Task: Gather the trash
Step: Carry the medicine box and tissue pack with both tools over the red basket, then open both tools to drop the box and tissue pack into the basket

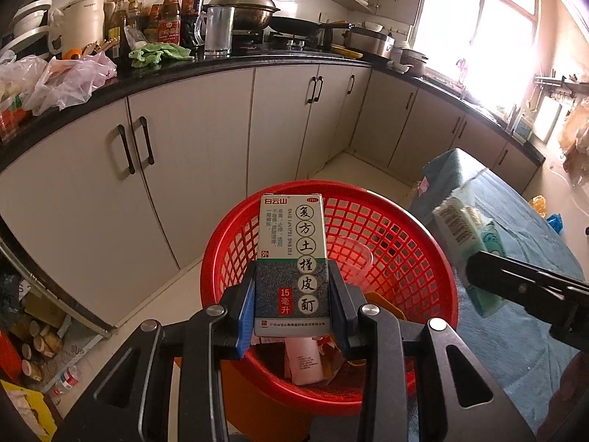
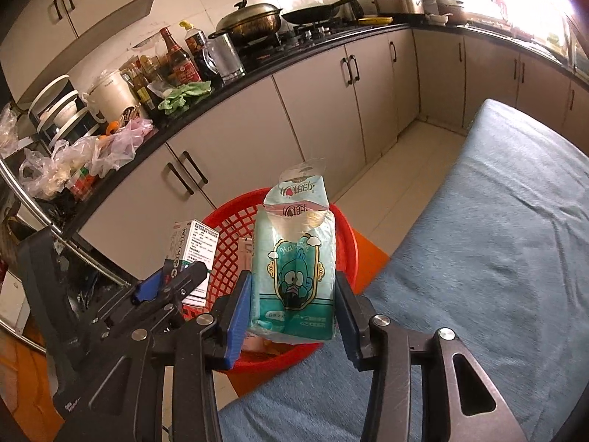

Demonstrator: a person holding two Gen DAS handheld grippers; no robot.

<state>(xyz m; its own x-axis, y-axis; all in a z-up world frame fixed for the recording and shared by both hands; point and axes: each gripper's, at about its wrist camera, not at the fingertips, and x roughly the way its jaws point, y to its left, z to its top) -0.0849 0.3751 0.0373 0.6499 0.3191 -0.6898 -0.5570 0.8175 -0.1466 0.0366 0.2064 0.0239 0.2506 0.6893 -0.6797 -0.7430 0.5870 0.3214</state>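
1. Over the red mesh basket (image 1: 386,243), right above its open mouth, the medicine box (image 1: 292,265) stands upright in the left tool (image 1: 292,294), jaws clamped tight on its lower half, blue pad on one side and dark pad on the other.

2. Just to the side, the right tool (image 2: 292,305) carries a teal tissue pack (image 2: 294,272) with a cartoon face on it. The pack sits between the pads above the basket's near rim, torn top upward, though the grip looks loose, with a sliver of gap on the dark-pad side.

3. Progress call: two pieces of trash are lifted and lined up at the bin, neither dropped yet. I'd say this leg of the job is nearly finished, with only the releases left.

4. Down inside the basket: a pale pink bottle (image 1: 305,362) lying at the bottom, a clear plastic cup (image 1: 353,261) against the far mesh wall, and some orange-yellow scraps near the side. So earlier rounds look banked already.

5. Beside the basket, the blue-covered bed (image 2: 497,239) lies bare as far as these views reach, so nothing more to fetch from there, by my reckoning.

6. Further out, the kitchen counter (image 1: 228,64) is crowded with plastic bags (image 1: 70,81), sauce bottles, a green cloth and a lidded wok; whether any of that counts as trash, I cannot tell.
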